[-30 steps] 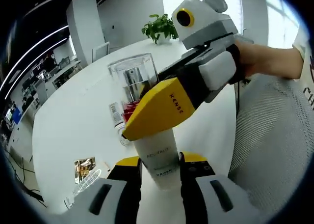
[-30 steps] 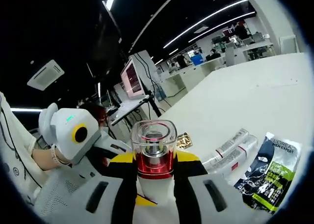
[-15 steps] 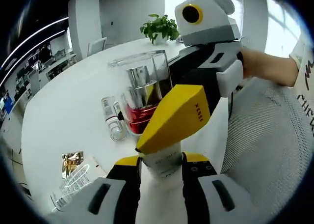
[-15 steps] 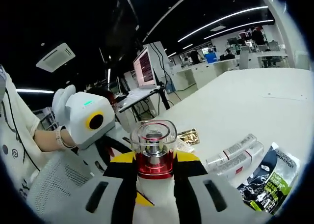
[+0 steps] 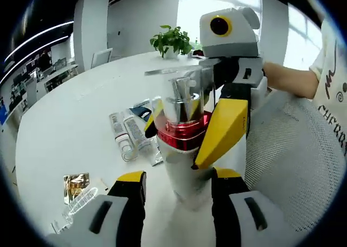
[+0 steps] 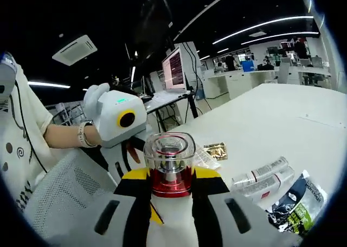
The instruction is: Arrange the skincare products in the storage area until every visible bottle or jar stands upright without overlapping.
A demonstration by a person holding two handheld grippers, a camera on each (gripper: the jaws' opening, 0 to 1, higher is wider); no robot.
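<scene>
Bottle (image 6: pixel 171 174) clamped upright between right tool (image 6: pixel 171 195) jaws.

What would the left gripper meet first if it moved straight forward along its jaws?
Almost at once the white pump bottle standing between the left gripper's jaws; the right gripper grips its red collar just above.
</scene>
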